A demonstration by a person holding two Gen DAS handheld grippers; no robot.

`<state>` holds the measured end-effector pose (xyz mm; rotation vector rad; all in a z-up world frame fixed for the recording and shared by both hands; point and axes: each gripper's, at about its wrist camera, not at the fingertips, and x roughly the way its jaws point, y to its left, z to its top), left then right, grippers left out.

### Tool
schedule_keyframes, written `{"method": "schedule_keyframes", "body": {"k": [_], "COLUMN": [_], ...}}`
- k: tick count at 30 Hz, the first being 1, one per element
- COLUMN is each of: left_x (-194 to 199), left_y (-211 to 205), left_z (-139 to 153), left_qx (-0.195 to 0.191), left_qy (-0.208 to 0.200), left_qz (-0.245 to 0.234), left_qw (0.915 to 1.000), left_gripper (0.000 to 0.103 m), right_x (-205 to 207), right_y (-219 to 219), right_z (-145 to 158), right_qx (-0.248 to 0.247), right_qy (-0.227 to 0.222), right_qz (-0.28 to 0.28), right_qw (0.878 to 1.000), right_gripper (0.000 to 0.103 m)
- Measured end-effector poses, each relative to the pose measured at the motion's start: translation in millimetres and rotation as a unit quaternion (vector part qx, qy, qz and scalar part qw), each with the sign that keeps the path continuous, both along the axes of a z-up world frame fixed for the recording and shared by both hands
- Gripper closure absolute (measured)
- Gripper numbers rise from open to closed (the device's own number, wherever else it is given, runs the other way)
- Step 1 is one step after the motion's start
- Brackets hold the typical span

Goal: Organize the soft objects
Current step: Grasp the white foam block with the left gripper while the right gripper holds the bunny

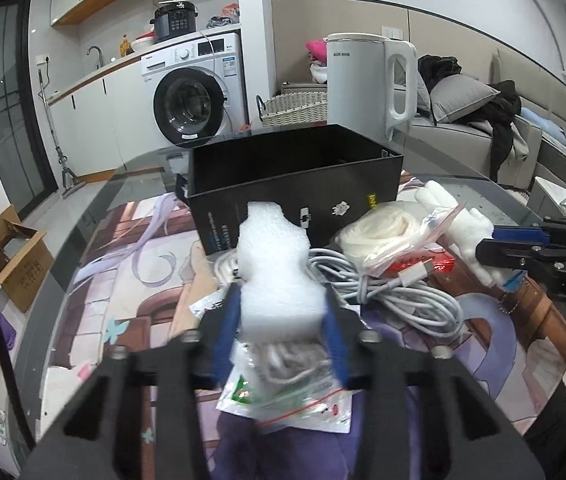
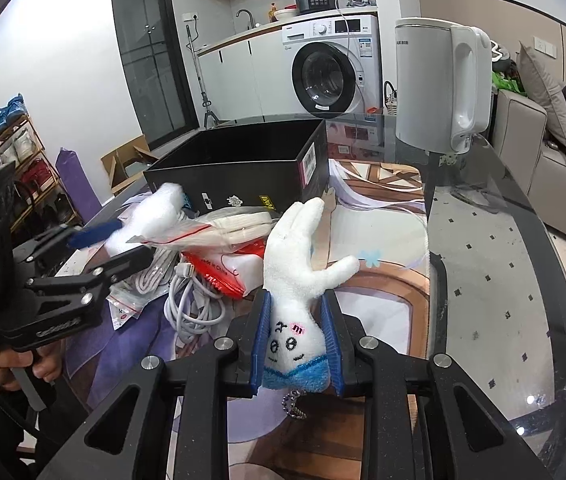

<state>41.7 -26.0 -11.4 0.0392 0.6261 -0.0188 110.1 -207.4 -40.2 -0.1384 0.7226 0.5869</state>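
- Foam piece [image 1: 275, 276], white and crumpled, sits clamped between the blue pads of my left gripper [image 1: 281, 312]; the jaws are closed against its two sides, and it hangs above the clutter near the middle of the table [image 1: 95, 184].
- Under and just behind that foam lie a zip bag [image 1: 283, 396] with a red seal and a coil of white cable [image 1: 399, 296], both resting on the printed mat [image 1: 131, 264] that covers the tabletop.
- The black box [image 1: 295, 172] stands open-topped beyond the pile, toward the far edge of the table, with the white kettle [image 1: 371, 84] behind it at the far right.
- To the right of the cable, a bag of white cord [image 1: 387, 232] lies on a red packet [image 1: 423, 264], touching it.
- The plush toy [image 2: 303, 292], white with a stitched face and a blue collar, is squeezed at its lower body between the pads of my right gripper [image 2: 297, 344]; the jaws are drawn in tight on it, and it is held over the mat on the right part of the table, its limbs pointing up toward the box.
- A bead chain [image 2: 293, 404] dangles below the toy's collar.
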Motion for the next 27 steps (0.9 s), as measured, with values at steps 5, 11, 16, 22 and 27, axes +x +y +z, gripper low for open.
{"method": "schedule_keyframes", "body": {"k": [5, 11, 16, 22, 27], "left_x": [-7, -12, -16, -19, -19], "left_y": [6, 13, 19, 23, 26], "left_z": [5, 14, 22, 34, 44], "left_qx": [-0.014, -0.033, -0.043, -0.053, -0.055], "left_qy": [-0.011, -0.032, -0.046, -0.059, -0.069], "left_qz": [-0.006, 0.002, 0.006, 0.005, 0.005], "left_qw": [0.9998, 0.9990, 0.9980, 0.9968, 0.9961], "left_gripper": [0.069, 0.069, 0.069, 0.069, 0.069], "right_x": [-2, -5, -8, -14, -15], "right_y": [2, 2, 1, -1, 0], "right_z": [1, 6, 11, 21, 32], "right_qx": [0.001, 0.006, 0.014, 0.027, 0.039], "right_qy": [-0.004, -0.014, -0.026, -0.040, -0.046], "right_qz": [0.005, 0.009, 0.010, 0.017, 0.029], "right_qw": [1.000, 1.000, 1.000, 0.999, 0.998], "right_gripper": [0.078, 0.078, 0.078, 0.078, 0.078]}}
